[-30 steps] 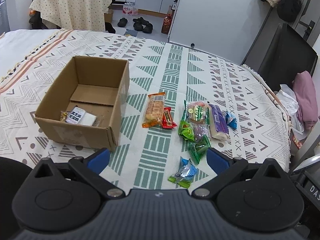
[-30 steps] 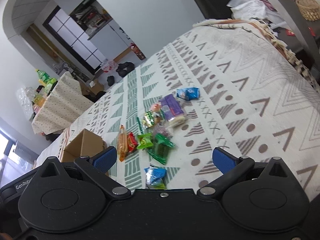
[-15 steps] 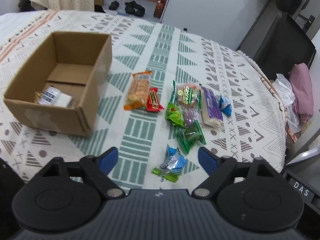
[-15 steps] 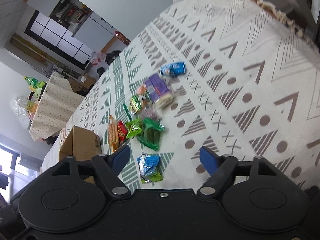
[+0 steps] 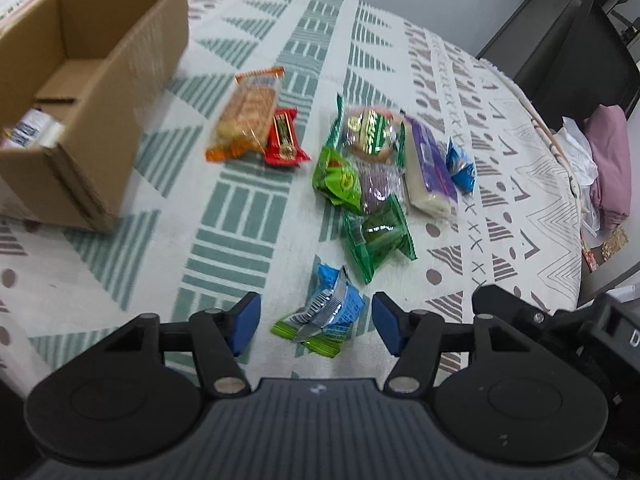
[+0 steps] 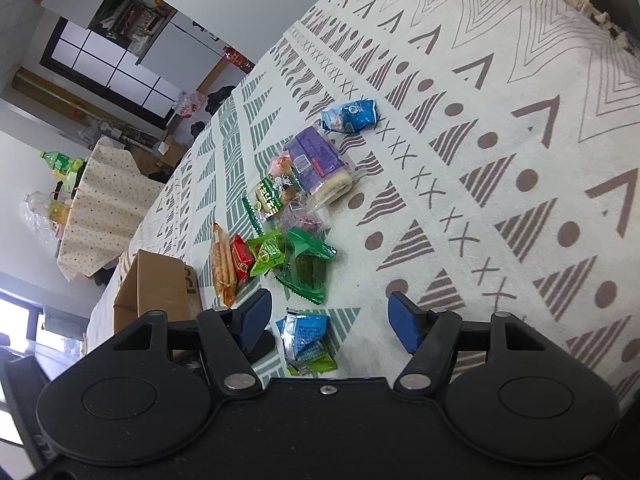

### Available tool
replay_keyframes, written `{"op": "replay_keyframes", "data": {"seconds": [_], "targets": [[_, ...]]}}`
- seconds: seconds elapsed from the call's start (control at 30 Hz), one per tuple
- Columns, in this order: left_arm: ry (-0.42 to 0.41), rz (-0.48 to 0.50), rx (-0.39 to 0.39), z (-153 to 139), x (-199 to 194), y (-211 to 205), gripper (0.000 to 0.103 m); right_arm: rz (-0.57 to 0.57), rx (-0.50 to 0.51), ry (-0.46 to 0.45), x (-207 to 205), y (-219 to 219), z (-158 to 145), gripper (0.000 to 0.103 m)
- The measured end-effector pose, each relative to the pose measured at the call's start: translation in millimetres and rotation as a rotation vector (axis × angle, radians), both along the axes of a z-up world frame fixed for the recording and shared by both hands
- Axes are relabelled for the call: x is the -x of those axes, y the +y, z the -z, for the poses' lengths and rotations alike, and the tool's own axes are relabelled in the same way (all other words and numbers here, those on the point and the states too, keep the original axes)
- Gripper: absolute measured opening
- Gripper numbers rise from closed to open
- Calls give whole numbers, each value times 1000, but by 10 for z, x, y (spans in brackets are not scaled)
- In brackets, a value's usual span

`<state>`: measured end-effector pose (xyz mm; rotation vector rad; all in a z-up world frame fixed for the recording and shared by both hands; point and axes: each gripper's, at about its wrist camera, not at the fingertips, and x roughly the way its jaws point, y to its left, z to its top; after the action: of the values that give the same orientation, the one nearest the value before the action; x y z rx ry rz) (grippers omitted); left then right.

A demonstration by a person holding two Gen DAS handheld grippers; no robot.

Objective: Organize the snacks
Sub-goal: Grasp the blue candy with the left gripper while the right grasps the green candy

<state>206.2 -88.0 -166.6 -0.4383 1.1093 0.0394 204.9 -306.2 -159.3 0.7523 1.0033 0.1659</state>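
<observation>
Several wrapped snacks lie on the patterned tablecloth [image 5: 256, 216]. My left gripper [image 5: 316, 322] is open, its blue pads on either side of a blue and green packet [image 5: 326, 314] that lies on the cloth. An open cardboard box [image 5: 92, 80] at the left holds a white packet [image 5: 28, 130]. An orange biscuit pack [image 5: 248, 112], a red candy [image 5: 285, 138], green packets [image 5: 378, 236] and a purple pack [image 5: 428, 166] lie beyond. My right gripper [image 6: 330, 320] is open above the same blue packet [image 6: 306, 338], with the box [image 6: 158, 292] to its left.
The table's right edge drops off near a black chair [image 5: 576, 56] and pink clothes [image 5: 612, 156]. In the right wrist view a second table with a dotted cloth [image 6: 108, 204] and bottles stands far behind, near a dark window frame.
Both grippers have moved down and forward toward the snacks. The left gripper's pads now flank the blue and green packet. Both openings have narrowed a little.
</observation>
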Motion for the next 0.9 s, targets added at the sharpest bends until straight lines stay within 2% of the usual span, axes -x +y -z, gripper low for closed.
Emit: {"op": "replay_keyframes", "data": {"seconds": [0.2, 0.23, 0.3, 0.43, 0.9], "targets": [[44, 1, 40, 213, -108, -15, 46, -9, -24, 18, -132, 75, 100, 60], [39, -2, 46, 230, -112, -7, 28, -12, -25, 21, -155, 93, 113, 60], [39, -24, 61, 241, -114, 28, 27, -18, -29, 27, -200, 142, 142, 59], [15, -55, 35, 188, -102, 94, 25, -30, -32, 31, -299, 244, 194, 59], [1, -97, 52, 197, -209, 442, 25, -12, 20, 46, -561, 502, 340, 59]]}}
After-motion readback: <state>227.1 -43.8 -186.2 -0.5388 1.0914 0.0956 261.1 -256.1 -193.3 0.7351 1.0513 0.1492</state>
